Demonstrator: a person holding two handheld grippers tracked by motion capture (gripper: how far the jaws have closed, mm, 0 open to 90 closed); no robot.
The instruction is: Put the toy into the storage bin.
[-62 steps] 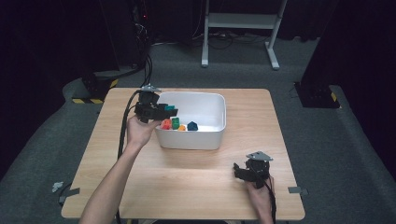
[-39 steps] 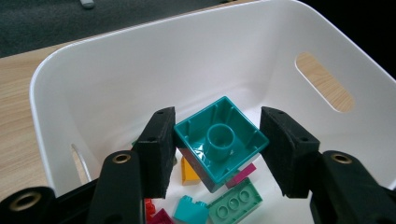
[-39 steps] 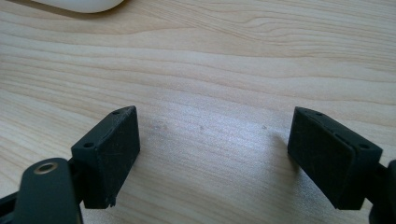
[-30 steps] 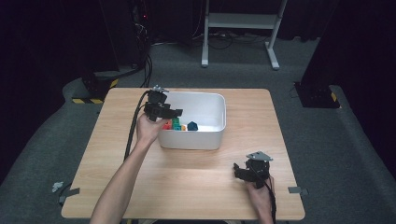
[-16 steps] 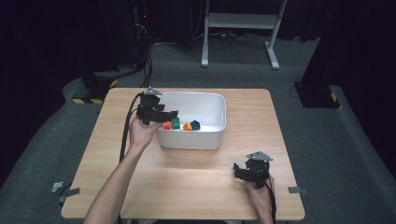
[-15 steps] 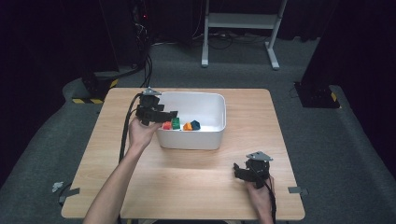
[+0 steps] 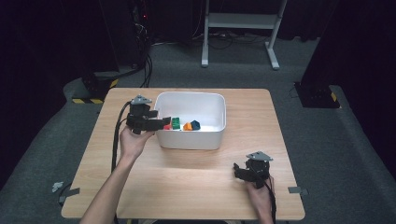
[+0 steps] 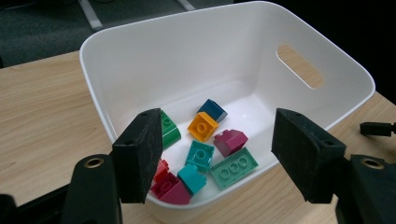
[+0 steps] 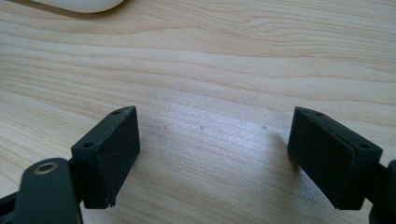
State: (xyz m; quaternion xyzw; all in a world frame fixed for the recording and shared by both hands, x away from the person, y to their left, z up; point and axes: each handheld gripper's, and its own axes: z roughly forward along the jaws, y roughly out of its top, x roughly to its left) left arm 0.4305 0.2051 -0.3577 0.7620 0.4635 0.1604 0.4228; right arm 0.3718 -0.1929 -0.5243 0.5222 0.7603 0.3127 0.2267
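The white tub (image 8: 224,56) sat toward the back left of the wooden table (image 7: 196,186), smooth glossy plastic with rounded corners and a slot handle cut in one wall. Small studded toy bricks (image 8: 201,140) lay scattered on its floor: green, orange, navy, teal, magenta, red. My left gripper (image 7: 161,122) hung over the near rim, jaws wide apart, holding nothing. My right gripper (image 7: 240,171) rested near the table's front right, jaws spread wide over bare grained wood.

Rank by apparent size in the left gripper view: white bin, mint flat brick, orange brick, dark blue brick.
1. white bin
2. mint flat brick
3. orange brick
4. dark blue brick

The last two look close; the blue one sits farther back, so that order is unsure.
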